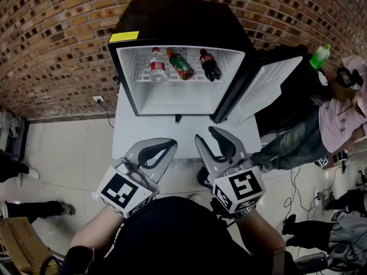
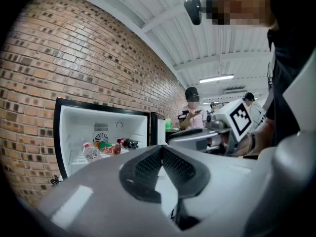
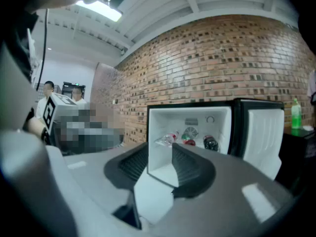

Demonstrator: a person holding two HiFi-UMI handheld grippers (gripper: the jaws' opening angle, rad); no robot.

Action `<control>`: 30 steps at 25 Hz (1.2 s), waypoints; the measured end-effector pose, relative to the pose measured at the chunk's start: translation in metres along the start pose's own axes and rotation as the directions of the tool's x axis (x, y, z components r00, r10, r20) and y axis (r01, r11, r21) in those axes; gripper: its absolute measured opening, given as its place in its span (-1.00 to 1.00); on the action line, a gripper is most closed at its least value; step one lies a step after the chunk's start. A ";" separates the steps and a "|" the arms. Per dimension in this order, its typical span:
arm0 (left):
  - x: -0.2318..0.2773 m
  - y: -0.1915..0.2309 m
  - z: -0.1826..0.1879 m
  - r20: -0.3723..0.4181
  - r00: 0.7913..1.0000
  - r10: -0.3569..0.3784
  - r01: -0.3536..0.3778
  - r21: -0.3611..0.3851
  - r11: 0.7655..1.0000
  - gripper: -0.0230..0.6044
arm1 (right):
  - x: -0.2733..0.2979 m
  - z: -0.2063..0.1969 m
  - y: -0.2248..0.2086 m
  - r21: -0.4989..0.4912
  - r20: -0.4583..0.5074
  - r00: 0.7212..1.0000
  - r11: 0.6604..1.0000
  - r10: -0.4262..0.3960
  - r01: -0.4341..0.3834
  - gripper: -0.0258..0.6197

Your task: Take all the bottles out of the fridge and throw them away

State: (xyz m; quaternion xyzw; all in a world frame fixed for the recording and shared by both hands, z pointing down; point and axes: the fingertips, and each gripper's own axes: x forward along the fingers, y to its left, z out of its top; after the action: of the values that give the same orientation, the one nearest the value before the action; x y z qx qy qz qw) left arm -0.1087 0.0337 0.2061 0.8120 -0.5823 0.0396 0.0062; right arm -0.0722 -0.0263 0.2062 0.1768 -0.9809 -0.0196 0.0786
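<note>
Head view shows 3 bottles (image 1: 180,64) lying on the open fridge's (image 1: 178,22) shelf (image 1: 139,73), well ahead of the left gripper (image 1: 173,143), pressed together, and the right gripper (image 1: 205,134), slightly spread and empty; a narrow, off-centre reach could nudge a round bottle rolling out.

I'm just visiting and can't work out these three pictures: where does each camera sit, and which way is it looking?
Head view: on the person's head, looking steeply down at the open fridge; both forearms, left gripper and right gripper show.
Left gripper view: on the left gripper, looking along its closed jaws toward the fridge; the person's right hand shows.
Right gripper view: on the right gripper, looking along its parted, empty jaws at the fridge; the other gripper's cube shows at left.
Shared: all three see the fridge's bottles.
</note>
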 end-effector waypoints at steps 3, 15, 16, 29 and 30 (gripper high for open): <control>-0.001 0.001 0.000 0.001 1.000 0.004 -0.004 0.000 1.000 -0.92 | 0.022 0.005 -0.032 -0.031 -0.034 0.998 0.998 -0.055 0.054 -0.41; -0.016 0.019 0.000 0.005 0.999 0.050 -0.050 -0.017 0.999 -0.92 | 0.119 0.007 -0.132 -0.077 -0.119 0.947 0.954 -0.297 0.290 -0.23; -0.016 0.020 0.001 0.007 0.999 0.053 -0.052 -0.025 0.998 -0.92 | 0.125 0.005 -0.137 -0.078 -0.125 0.942 0.949 -0.312 0.304 -0.23; -0.034 0.047 -0.005 0.006 0.993 0.116 -0.115 -0.042 0.992 -0.92 | 0.198 -0.013 -0.190 -0.181 -0.267 0.868 0.907 -0.418 0.381 -0.17; -0.036 0.050 -0.006 0.003 0.993 0.121 -0.121 -0.037 0.992 -0.92 | 0.202 -0.016 -0.194 -0.185 -0.283 0.860 0.904 -0.425 0.386 -0.17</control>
State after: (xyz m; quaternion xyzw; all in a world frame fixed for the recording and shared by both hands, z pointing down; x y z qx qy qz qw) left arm -0.1676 0.0522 0.2076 0.7750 -0.6311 0.0273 0.0171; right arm -0.1895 -0.2792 0.2385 0.3750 -0.8929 -0.0670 0.2399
